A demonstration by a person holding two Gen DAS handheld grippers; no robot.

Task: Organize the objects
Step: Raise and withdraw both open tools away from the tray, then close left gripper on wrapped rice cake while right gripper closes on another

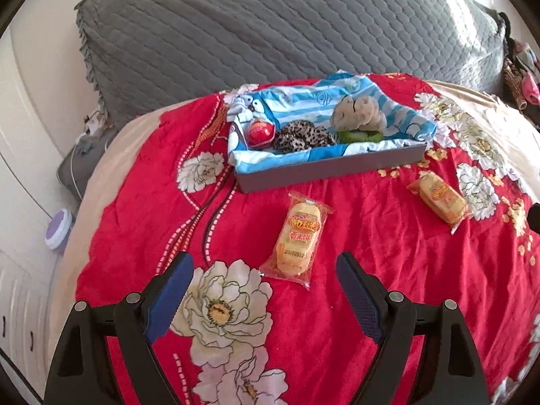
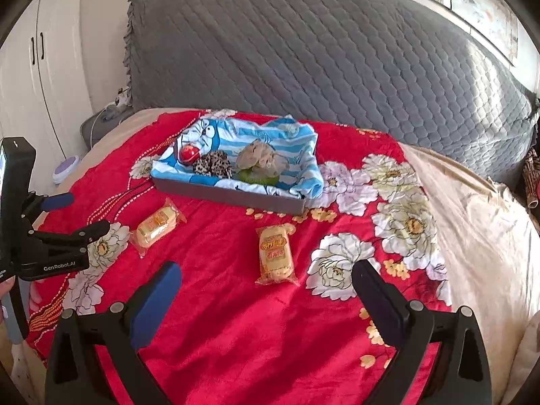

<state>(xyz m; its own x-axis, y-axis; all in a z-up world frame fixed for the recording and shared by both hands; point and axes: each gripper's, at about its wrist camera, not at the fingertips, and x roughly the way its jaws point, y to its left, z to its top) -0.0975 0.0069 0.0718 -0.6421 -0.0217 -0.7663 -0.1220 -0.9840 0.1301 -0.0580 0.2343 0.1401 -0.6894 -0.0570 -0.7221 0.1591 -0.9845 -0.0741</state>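
both grippers were over the red floral bedspread (image 1: 371,270), pointing down at it, each lined up on its own snack pack. left gripper (image 1: 265,263) had jaws spread wide, nothing between them; the near snack pack (image 1: 297,238) lay flat just ahead of its fingertips, long axis running roughly away from the camera, slightly tilted. right gripper (image 2: 266,273) was released too, jaws wide and empty, with the second snack pack (image 2: 275,256) lying flat between and just beyond its fingertips.

grey tray (image 1: 324,168) sat further up the bed, lined with a blue striped towel (image 1: 303,101), already holding a red ball (image 1: 260,131), a leopard scrunchie (image 1: 303,136) and a beige plush (image 1: 357,114) on something green. both packs were outside the tray, well apart from each other.

judged step: reaching for the packs, to drop them in the tray. to do it well: close across the short width of each pack, not along its length; come low enough to get under the crinkly film edge since the soft quilt gives; pinch gently, the rice crackers inside likely crush. free tray space looked to be at the front edge and right of the plush. keep the two grippers from crossing over the tray.
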